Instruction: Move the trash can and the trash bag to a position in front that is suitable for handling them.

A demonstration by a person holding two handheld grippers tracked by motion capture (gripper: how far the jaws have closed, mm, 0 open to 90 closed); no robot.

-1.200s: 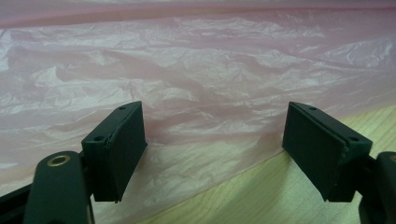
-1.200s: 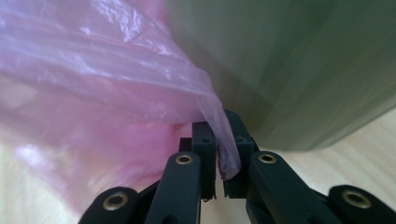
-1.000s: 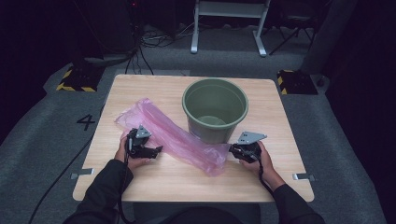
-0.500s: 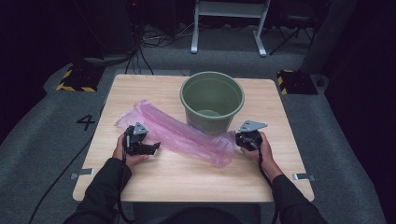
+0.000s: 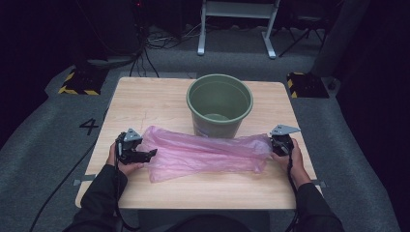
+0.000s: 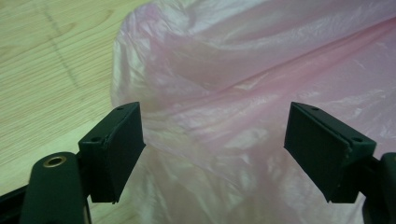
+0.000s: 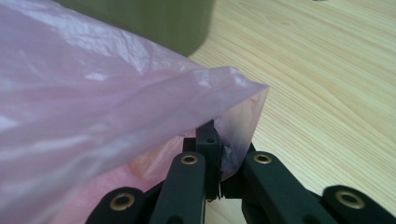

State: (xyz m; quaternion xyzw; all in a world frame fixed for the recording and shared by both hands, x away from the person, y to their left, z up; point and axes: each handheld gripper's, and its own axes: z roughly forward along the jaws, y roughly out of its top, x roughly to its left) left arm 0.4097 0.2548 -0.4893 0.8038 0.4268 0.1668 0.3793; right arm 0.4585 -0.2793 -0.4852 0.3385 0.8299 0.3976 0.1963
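Bag (image 5: 205, 153) dragged rightward, pink, translucent, crinkled; right tongs (image 5: 281, 144) pinching corner, left tongs (image 5: 145, 155) spread

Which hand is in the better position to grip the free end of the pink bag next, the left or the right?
The left. The left gripper is open, with the pink bag lying between its pads, so it likely needs only to close. The right gripper is already shut on the bag's other end, beside the green bucket.

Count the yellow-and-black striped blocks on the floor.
2: one yellow-and-black striped block off the wooden table's far left corner, another off its far right corner. Darkness may hide more.
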